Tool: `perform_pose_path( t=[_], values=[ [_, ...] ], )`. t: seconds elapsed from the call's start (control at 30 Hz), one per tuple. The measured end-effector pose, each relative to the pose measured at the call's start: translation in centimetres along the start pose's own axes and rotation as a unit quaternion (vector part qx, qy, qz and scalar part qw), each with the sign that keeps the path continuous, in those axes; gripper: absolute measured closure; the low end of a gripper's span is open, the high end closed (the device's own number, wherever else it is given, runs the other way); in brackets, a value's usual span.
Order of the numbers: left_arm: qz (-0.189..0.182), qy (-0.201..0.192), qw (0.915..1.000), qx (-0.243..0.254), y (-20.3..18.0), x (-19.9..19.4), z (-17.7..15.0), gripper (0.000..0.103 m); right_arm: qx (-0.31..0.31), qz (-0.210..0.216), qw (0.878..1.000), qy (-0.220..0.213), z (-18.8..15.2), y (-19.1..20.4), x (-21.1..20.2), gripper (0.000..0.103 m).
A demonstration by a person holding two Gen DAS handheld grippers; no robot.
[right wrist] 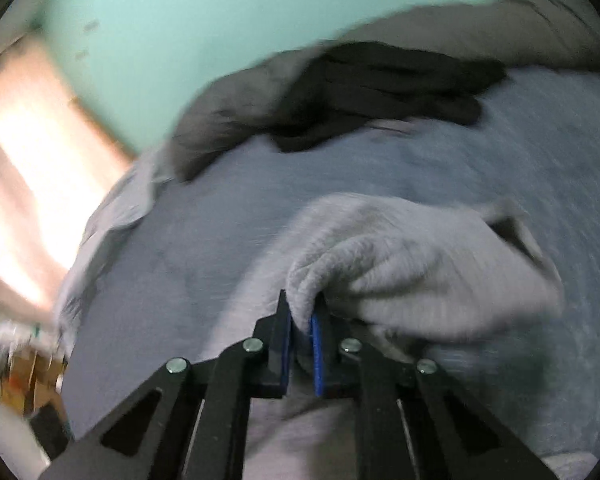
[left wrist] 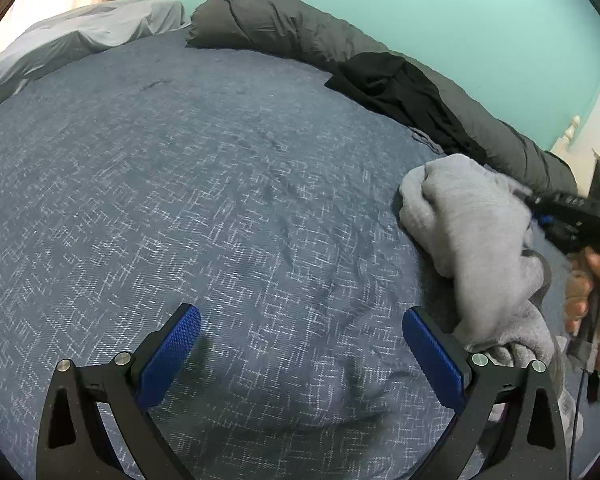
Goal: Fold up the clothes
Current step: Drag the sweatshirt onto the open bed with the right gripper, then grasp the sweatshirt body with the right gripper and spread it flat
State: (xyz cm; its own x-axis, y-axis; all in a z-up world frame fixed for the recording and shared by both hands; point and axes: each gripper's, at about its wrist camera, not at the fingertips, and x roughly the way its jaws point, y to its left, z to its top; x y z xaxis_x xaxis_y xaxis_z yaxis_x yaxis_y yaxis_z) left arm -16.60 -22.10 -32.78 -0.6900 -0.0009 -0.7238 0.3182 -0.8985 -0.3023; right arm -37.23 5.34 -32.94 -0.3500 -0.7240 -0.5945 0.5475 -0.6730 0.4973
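A light grey knit garment (left wrist: 476, 240) lies bunched on the blue patterned bedspread (left wrist: 220, 200) at the right. My left gripper (left wrist: 300, 320) is open and empty, low over the bedspread, its right finger beside the garment's lower edge. My right gripper (right wrist: 302, 312) is shut on a fold of the grey garment (right wrist: 400, 264) and lifts it; that view is motion-blurred. The right gripper also shows in the left wrist view (left wrist: 540, 216), held by a hand at the far right.
A rolled dark grey duvet (left wrist: 300, 28) runs along the teal wall (left wrist: 420, 0). A black garment (left wrist: 400, 84) lies draped on it. A pale grey pillow (left wrist: 80, 36) sits at the far left. A bedpost (left wrist: 570, 130) stands at the right.
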Motion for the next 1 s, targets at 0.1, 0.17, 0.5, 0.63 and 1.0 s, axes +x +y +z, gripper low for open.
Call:
perform_pose_path(
  t=[0.1,0.17,0.5,0.63,1.0],
  values=[
    [0.006,-0.008,0.9999,-0.007,0.7,-0.6,0.1,0.000,-0.029,0.060,0.998,0.014,-0.3,4.8,0.6,0.096],
    [0.010,-0.015,0.9997,-0.016,1.2,-1.1,0.3,0.000,-0.047,0.099,0.994,0.030,-0.7,7.9,1.3,0.096],
    [0.018,-0.029,0.9982,-0.050,3.7,-2.0,0.8,0.000,-0.120,0.116,0.978,0.128,-5.5,14.3,4.5,0.091],
    [0.014,-0.027,0.9982,-0.051,3.8,-1.9,0.7,0.000,-0.092,0.110,0.988,0.065,-5.2,11.8,-0.7,0.086],
    [0.012,-0.025,0.9985,-0.047,3.1,-2.1,0.6,0.000,-0.063,-0.056,0.996,0.018,-2.3,4.8,-4.8,0.072]
  ],
)
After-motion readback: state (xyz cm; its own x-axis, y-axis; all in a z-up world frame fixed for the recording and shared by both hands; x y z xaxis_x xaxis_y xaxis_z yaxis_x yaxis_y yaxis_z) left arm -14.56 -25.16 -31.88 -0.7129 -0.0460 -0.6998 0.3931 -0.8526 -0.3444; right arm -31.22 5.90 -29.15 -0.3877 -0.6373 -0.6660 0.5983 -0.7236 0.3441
